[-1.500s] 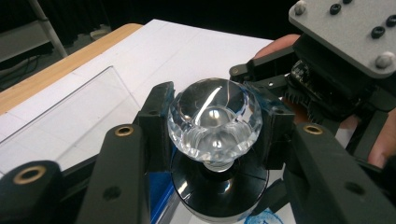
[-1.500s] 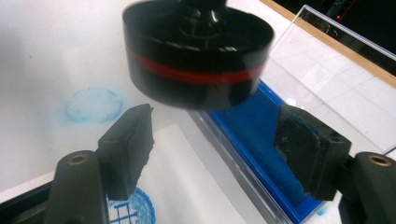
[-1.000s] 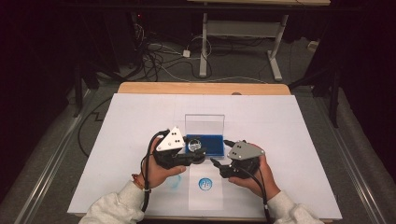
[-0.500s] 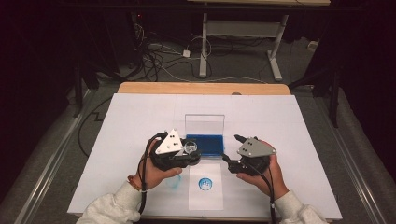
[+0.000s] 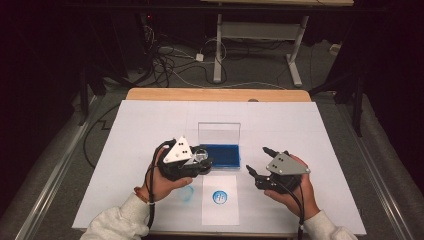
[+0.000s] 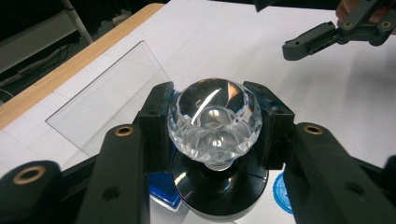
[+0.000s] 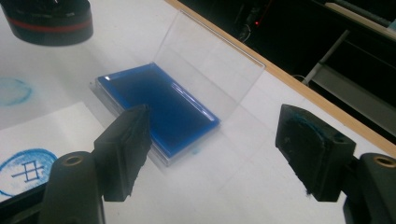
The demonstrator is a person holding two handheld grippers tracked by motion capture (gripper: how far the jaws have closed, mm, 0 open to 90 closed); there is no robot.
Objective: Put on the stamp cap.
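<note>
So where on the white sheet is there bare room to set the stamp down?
Free: the white table cover left of the blue ink pad in its clear hinged case, and the far strip behind it. Crowded: the middle, around the white paper slip with a blue imprint and both grippers.

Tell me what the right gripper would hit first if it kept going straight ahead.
Probably the blue ink pad: the open right gripper points at it, and the pad lies between its jaws' lines just ahead. Depth is hard to judge.
</note>
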